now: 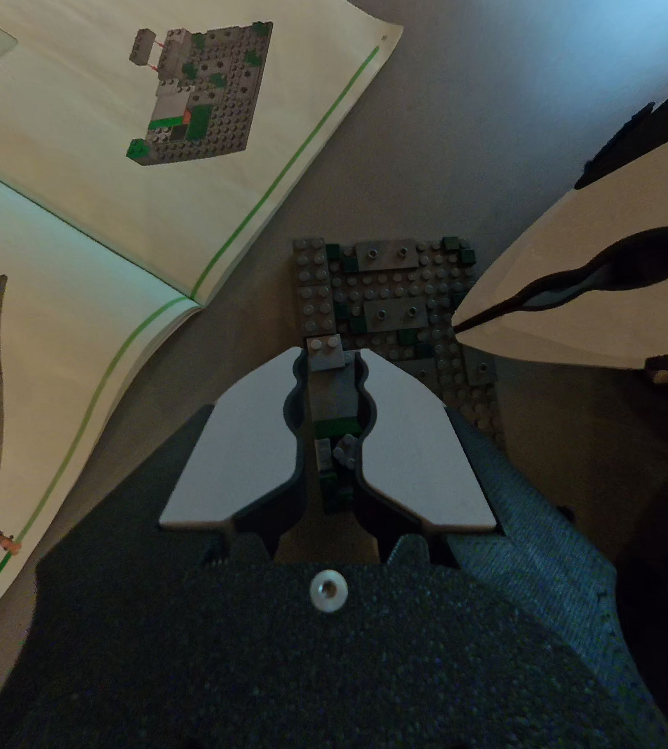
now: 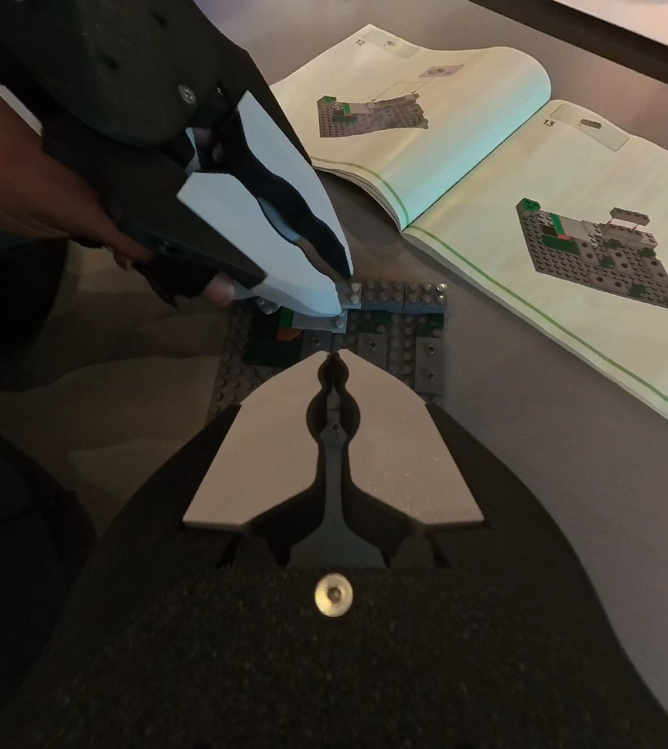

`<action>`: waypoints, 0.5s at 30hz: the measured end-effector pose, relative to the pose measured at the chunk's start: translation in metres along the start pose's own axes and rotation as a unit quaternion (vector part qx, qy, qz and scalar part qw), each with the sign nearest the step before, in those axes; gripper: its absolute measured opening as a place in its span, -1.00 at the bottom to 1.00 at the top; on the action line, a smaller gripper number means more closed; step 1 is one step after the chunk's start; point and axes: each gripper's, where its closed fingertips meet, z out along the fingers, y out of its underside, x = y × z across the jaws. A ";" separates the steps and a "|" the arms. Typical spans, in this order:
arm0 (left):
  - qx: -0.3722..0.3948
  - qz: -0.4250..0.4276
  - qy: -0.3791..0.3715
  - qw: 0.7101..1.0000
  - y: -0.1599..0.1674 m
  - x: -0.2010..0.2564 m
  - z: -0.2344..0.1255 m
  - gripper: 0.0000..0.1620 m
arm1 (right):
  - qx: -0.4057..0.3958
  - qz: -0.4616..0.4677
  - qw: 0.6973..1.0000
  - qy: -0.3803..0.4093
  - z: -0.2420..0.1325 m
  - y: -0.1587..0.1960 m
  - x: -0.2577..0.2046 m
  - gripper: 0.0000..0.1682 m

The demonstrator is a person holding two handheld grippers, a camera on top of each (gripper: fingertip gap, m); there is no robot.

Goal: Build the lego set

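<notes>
the small grey brick (image 1: pixel 326 353) with its two studs sits right at the tips of the left gripper (image 1: pixel 330 358), whose jaws look clamped on its sides, though from the left wrist view alone it is hard to be sure they truly pinch it and do not merely flank it; the right wrist view shows the same brick (image 2: pixel 349 295) at the very end of that gripper (image 2: pixel 342 298), low over the far-left corner of the lego baseplate (image 2: pixel 401 356). the brick's long axis runs across the jaws, in line with the row of taller grey bricks (image 2: pixel 401 300) along that far edge, and it lies just beside the end of that row, so the coming move probably turns on lining its studs up with that row and pressing straight down. the right gripper (image 2: pixel 334 356) is clenched on nothing, its tips meeting over the near middle of the baseplate, well short of the brick, so the left is plainly the nearer one. in the left wrist view the right gripper (image 1: pixel 456 326) comes in from the side with its tip over the plate's edge. the open instruction booklet (image 2: pixel 466 170) lies on the worktop (image 2: pixel 567 527) beyond the plate.
</notes>
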 end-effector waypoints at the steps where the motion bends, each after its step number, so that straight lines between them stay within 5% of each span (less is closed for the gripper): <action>1: 0.001 0.000 0.000 1.000 0.000 0.000 -0.001 -0.73 | 0.000 0.000 1.000 0.000 0.000 0.000 0.000 -1.00; 15: 0.027 -0.016 -0.035 0.999 0.019 -0.004 -0.037 -0.72 | 0.003 -0.085 0.996 -0.026 -0.010 -0.007 0.009 -1.00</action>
